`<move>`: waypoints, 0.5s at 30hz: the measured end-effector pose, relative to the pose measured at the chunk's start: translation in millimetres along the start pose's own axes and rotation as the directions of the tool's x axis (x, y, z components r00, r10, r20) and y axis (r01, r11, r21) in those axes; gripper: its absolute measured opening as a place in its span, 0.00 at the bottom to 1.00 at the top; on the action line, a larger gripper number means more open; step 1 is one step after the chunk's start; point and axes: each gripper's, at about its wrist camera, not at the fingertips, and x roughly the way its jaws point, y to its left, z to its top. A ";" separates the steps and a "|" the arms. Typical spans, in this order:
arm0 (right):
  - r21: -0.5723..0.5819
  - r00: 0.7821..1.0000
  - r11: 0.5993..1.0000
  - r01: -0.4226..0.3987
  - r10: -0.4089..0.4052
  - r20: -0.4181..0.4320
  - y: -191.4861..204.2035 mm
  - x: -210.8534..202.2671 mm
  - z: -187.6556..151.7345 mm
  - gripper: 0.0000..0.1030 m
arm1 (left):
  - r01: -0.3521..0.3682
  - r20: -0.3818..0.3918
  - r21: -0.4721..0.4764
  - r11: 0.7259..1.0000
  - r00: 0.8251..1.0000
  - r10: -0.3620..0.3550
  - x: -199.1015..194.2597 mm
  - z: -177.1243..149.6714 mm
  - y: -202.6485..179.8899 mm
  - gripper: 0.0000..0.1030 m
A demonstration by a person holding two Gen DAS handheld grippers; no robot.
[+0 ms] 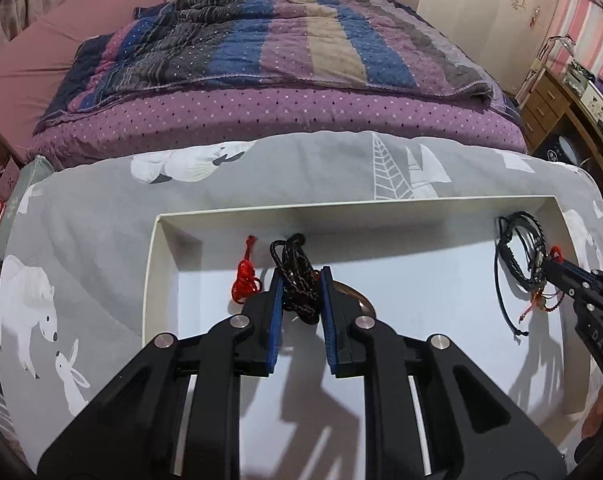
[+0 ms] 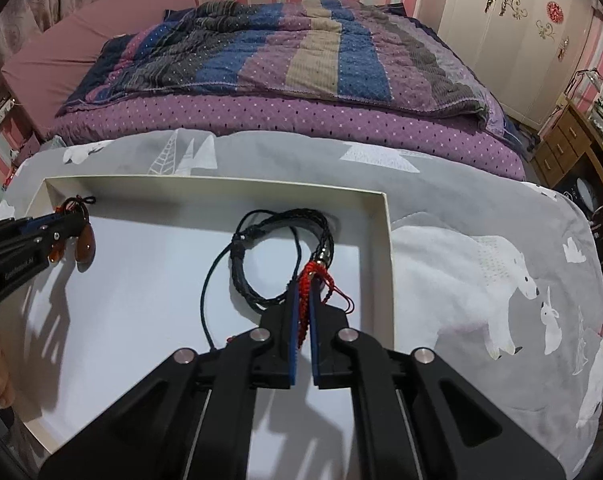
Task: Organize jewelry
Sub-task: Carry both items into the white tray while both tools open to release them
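Note:
A shallow white box (image 1: 261,210) lies on a grey animal-print cloth. My left gripper (image 1: 300,278) is shut on a black braided cord (image 1: 295,276) with a red cord end (image 1: 245,280) beside it; amber pendants (image 2: 86,246) hang under it in the right wrist view. My right gripper (image 2: 303,284) is shut on a red braided bracelet (image 2: 307,292) over the box's right part. A black leather bracelet (image 2: 277,256) with a thin black cord lies on the box floor just ahead of it. The right gripper also shows in the left wrist view (image 1: 557,264).
The grey cloth (image 2: 481,216) covers a surface in front of a bed with a purple striped quilt (image 1: 281,52). A wooden drawer unit (image 2: 565,148) and white wardrobe (image 2: 509,8) stand at the right. The box walls (image 2: 383,240) rise around the jewelry.

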 end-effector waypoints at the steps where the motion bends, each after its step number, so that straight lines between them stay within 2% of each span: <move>1: 0.010 1.000 1.000 -0.007 0.007 -0.003 -1.2 -0.5 0.1 0.05 | -0.004 0.001 0.004 1.000 1.000 0.004 -0.3 0.2 0.2 0.17; 3: 0.018 1.000 1.000 -0.020 0.020 -0.008 -2.3 -1.6 0.1 0.05 | -0.014 0.009 0.005 1.000 1.000 0.014 -2.2 -0.1 0.7 0.18; 6: 0.009 1.000 1.000 -0.019 0.019 -0.015 -2.7 -3.1 2.0 0.06 | -0.017 0.022 0.016 1.000 1.000 0.017 -10.5 -2.8 -1.6 0.31; 7: 0.003 1.000 1.000 -0.018 0.018 -0.010 -2.4 -6.3 2.1 0.13 | -0.018 0.030 0.022 1.000 0.999 0.017 -14.8 -3.4 -2.3 0.40; 8: 0.001 1.000 1.000 -0.018 0.018 -0.003 -2.3 -9.4 2.7 0.31 | -0.020 0.039 0.028 0.999 0.999 0.019 -19.4 -3.5 -4.3 0.46; 10: 0.000 1.000 1.000 -0.012 0.012 0.028 -3.2 -20.2 5.1 0.51 | -0.006 0.064 0.033 0.999 0.998 0.004 -35.6 -4.8 -5.7 0.54; 13: 0.004 0.999 1.000 -0.015 0.015 0.048 -5.5 -34.5 8.2 0.51 | 0.027 0.092 0.033 0.999 0.995 -0.030 -59.2 -6.4 -4.9 0.55; 15: 0.013 0.998 1.000 -0.014 0.013 0.064 -10.5 -44.9 7.6 0.51 | 0.030 0.112 0.029 0.999 0.993 -0.033 -76.4 -9.3 -2.4 0.60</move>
